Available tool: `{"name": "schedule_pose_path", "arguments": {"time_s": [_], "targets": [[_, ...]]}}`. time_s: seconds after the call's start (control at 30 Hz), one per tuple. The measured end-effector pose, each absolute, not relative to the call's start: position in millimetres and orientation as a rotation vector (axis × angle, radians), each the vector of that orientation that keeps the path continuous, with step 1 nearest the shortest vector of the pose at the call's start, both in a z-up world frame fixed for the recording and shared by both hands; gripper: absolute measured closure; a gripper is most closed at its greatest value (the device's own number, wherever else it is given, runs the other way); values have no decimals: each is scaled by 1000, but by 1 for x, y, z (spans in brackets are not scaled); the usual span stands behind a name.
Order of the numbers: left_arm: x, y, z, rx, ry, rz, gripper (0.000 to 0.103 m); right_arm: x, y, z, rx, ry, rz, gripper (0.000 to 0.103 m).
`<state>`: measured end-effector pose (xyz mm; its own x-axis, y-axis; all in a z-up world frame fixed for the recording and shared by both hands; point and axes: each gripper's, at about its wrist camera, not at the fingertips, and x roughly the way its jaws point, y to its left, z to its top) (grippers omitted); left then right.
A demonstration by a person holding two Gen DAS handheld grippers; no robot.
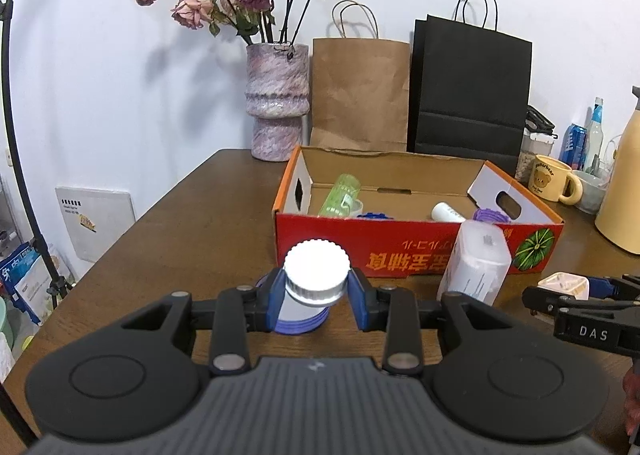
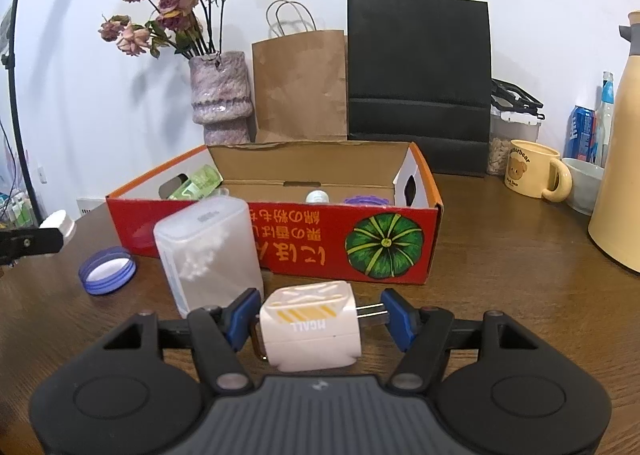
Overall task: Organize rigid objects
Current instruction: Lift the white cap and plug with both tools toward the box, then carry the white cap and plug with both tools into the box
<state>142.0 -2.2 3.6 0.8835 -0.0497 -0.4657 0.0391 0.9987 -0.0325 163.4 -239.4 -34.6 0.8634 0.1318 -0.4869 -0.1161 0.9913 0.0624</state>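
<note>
Left gripper clamped on white-capped bottle, just above blue lid. Right gripper half open, pinching charger plug. Ahead of both: red box. Lift clear of near wall before releasing.

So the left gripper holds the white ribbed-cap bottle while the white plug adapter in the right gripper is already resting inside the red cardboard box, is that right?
Not quite: the white plug adapter sits between the right gripper's fingers in front of the red cardboard box, outside it, as the right wrist view shows. The left gripper does hold the white ribbed-cap bottle.
</note>
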Motion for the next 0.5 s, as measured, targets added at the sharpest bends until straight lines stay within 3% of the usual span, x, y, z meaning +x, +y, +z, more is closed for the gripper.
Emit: {"name": "schedule_pose_path", "arguments": {"time_s": [0.5], "targets": [[165, -14, 21, -39, 451, -58, 68, 173, -243, -12, 23, 455, 129, 38]]}}
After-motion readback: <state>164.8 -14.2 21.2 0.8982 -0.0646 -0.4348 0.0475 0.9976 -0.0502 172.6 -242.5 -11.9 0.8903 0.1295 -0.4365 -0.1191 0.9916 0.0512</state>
